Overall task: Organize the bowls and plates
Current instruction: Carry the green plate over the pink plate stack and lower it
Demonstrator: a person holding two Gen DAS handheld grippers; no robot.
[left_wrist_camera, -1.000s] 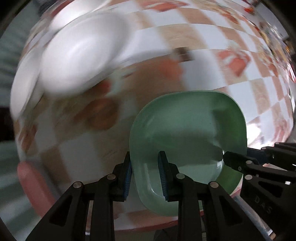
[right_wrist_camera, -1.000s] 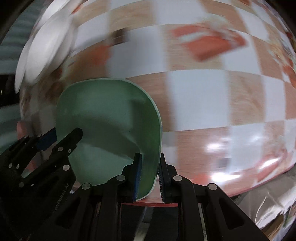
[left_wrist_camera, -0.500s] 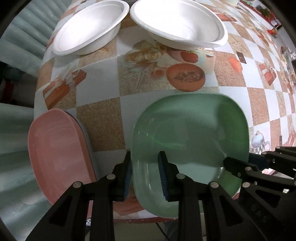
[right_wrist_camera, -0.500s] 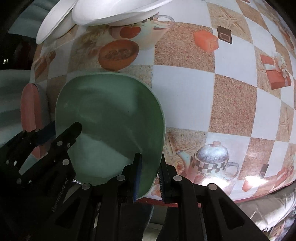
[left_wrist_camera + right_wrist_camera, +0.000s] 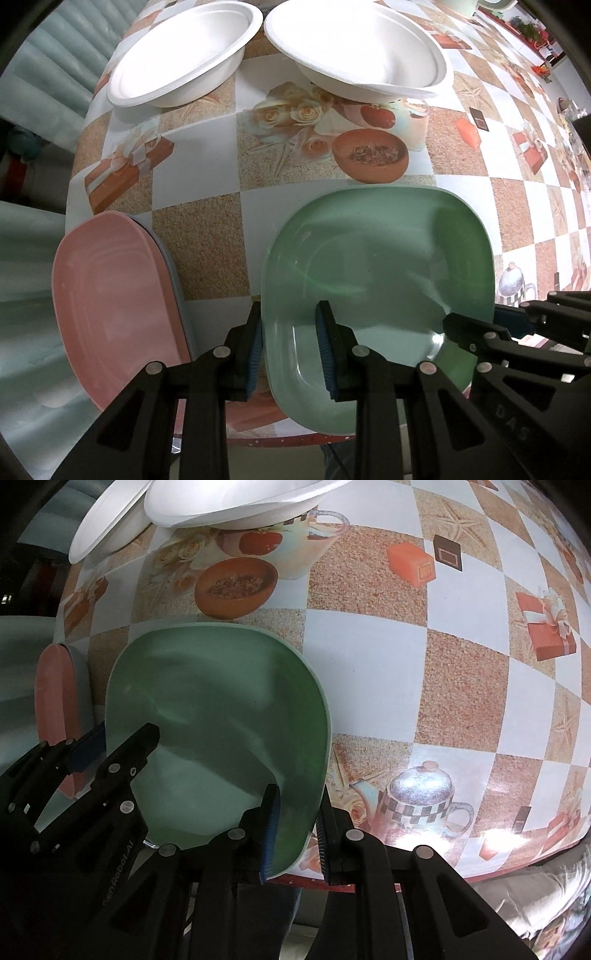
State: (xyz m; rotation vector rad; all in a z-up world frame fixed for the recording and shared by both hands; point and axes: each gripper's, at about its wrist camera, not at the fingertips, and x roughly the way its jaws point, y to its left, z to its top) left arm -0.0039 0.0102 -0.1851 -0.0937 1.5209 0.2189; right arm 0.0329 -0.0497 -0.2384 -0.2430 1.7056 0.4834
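Note:
A green square plate (image 5: 376, 266) hangs over the near edge of the patterned table, held by both grippers. My left gripper (image 5: 290, 347) is shut on its left rim, one pad outside and one inside. On the right rim my right gripper (image 5: 295, 834) is shut the same way; the green plate (image 5: 218, 716) fills the left of that view. To the plate's left lies a pink plate (image 5: 110, 302) on top of a grey-blue one, overhanging the table's corner. Two white bowls (image 5: 184, 55) (image 5: 354, 48) sit at the far side.
The table (image 5: 388, 657) wears a checked oilcloth printed with gift boxes, a teapot and roses. Its near edge runs just under the grippers, and a pale green cushioned seat (image 5: 26, 280) lies off to the left. More dishes show blurred at the far right.
Both grippers have carried the green plate leftwards across the table, bringing the pink plate and both white bowls into view. The blur has gone. Both grips are unchanged.

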